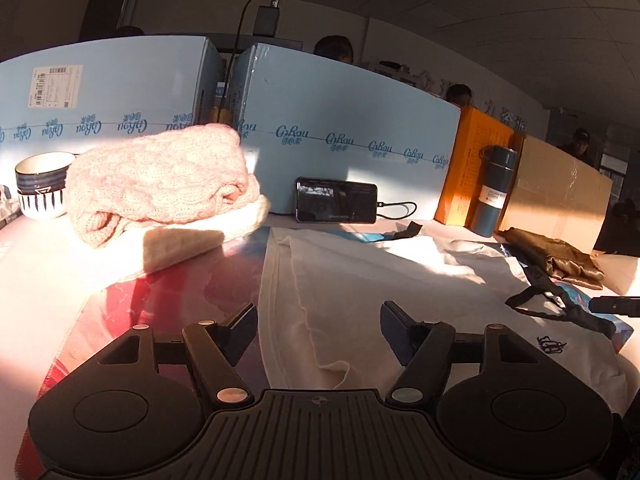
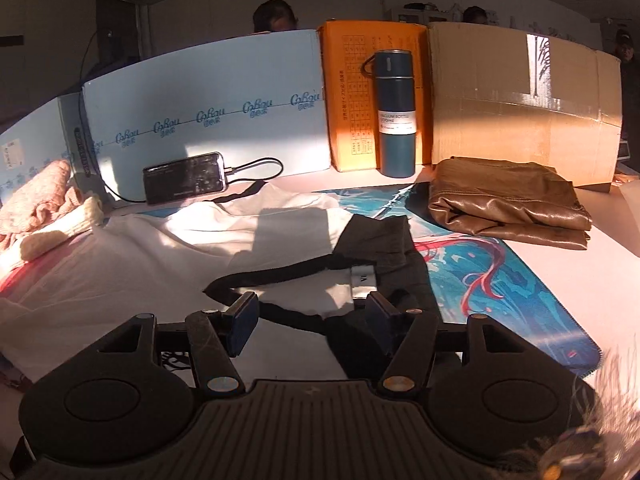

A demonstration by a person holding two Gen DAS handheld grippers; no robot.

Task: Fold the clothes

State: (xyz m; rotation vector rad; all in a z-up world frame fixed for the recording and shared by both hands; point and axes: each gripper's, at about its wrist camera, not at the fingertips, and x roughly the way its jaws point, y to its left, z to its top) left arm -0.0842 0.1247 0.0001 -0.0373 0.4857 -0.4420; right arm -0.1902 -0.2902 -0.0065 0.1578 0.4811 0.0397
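White shirt (image 1: 360,280) spread flat on a printed mat (image 2: 500,280), centre of the table, black collar (image 2: 288,276) toward the right side. Left gripper (image 1: 318,330) released, jaws wide apart, poised over the shirt's left edge, nothing between the fingers. Right gripper (image 2: 312,320) likewise released, jaws straddling the collar and its label (image 2: 364,280); contact with the cloth cannot be told.

Surroundings: folded pink knit (image 1: 160,184) stacked on a cream knit (image 1: 192,240) just beside the shirt's left edge. Striped bowls (image 1: 40,184) left of that stack. Phone (image 1: 336,200) on its side with cable attached, leaning against blue boxes (image 1: 340,120) at the back. Orange box (image 2: 352,96) and cardboard box (image 2: 520,100) further right, flask (image 2: 394,112) upright before the orange one. Folded brown garment (image 2: 508,208) on the table near the shirt's right side. Heads of persons visible behind the boxes.
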